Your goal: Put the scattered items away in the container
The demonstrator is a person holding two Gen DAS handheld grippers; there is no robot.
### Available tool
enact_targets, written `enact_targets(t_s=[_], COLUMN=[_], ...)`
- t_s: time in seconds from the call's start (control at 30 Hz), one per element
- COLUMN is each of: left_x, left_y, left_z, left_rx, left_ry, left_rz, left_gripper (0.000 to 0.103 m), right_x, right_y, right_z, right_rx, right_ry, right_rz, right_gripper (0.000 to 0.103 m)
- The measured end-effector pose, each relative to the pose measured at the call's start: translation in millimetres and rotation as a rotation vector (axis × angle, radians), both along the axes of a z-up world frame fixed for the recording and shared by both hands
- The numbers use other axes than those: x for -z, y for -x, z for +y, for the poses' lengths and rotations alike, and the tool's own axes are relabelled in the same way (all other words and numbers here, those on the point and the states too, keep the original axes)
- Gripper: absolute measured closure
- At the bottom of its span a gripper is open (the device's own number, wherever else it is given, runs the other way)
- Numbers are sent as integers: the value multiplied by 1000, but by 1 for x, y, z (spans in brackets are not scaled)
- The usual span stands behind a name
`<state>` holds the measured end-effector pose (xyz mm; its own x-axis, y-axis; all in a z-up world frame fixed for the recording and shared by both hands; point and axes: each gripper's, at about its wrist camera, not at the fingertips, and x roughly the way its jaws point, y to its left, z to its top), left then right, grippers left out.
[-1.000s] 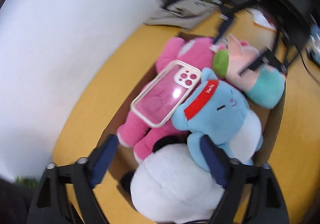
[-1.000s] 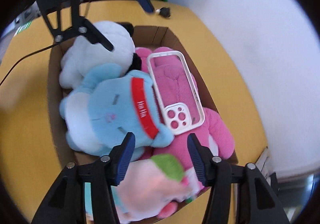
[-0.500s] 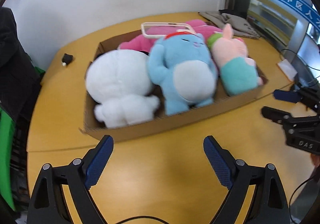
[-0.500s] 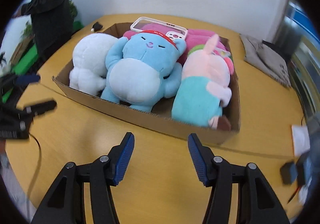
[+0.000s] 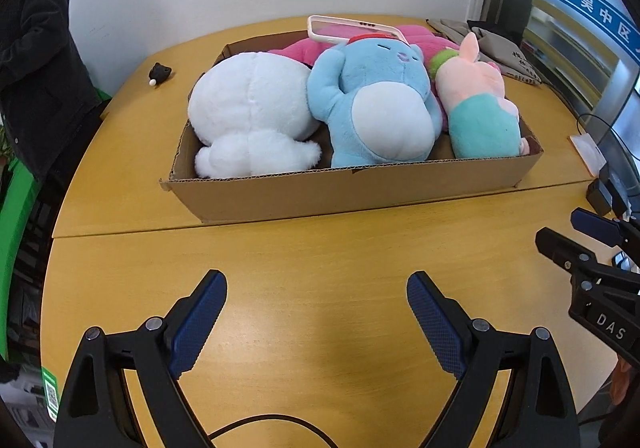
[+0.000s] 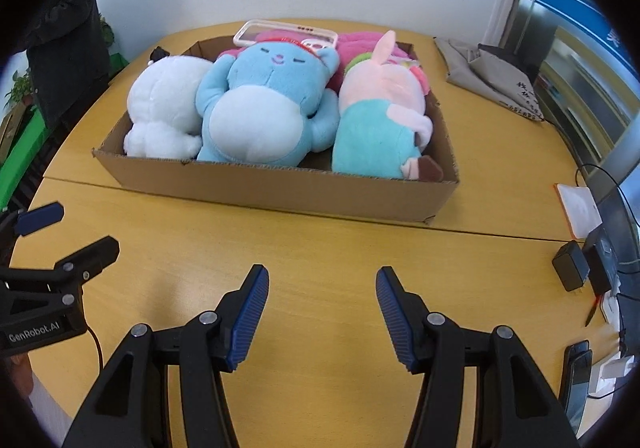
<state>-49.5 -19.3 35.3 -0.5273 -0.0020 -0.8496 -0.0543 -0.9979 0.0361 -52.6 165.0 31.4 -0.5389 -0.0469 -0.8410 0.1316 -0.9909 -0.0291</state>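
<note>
Left gripper (image 5: pixel 316 296) is over bare yellow table (image 5: pixel 320 248) in front of the box, jaws spread wide, nothing between the blue pads. Dark jacket (image 5: pixel 36 60) hangs at far left, a small black item (image 5: pixel 160 71) sits on the table just off the box's back-left corner. Cardboard box (image 5: pixel 352 192) is mid-table, long side facing both cameras, all plushes inside: white plush (image 5: pixel 248 112) at the left end, blue plush (image 5: pixel 376 104) in the middle with its pale belly up, pink-and-teal plush (image 5: pixel 480 108) at the right end, each pressed against its neighbour. A pink plush (image 6: pixel 360 44) lies behind them along the back wall, mostly hidden. A clear phone case (image 5: pixel 352 30) with white rim rests on top of the pink one, touching the blue plush's head, sticking above the box rim. Grey folded cloth (image 6: pixel 492 76) lies on the table beyond the box's right end. Right gripper (image 6: pixel 320 288) is likewise over bare table in front of the box, jaws parted and empty. Black adapter (image 6: pixel 572 270) and cables at the table's far right edge.
</note>
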Motion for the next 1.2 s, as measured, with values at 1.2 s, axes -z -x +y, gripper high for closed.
enact_targets(t_s=[1.2], left_x=[-10], left_y=[-11], left_z=[11], left_rx=[-33], left_ry=[-32], left_rz=[76], left_gripper=[9], right_x=[-12], right_y=[-22], right_z=[41], right_rx=[81], right_ry=[-9], right_rz=[84], right_gripper=[41])
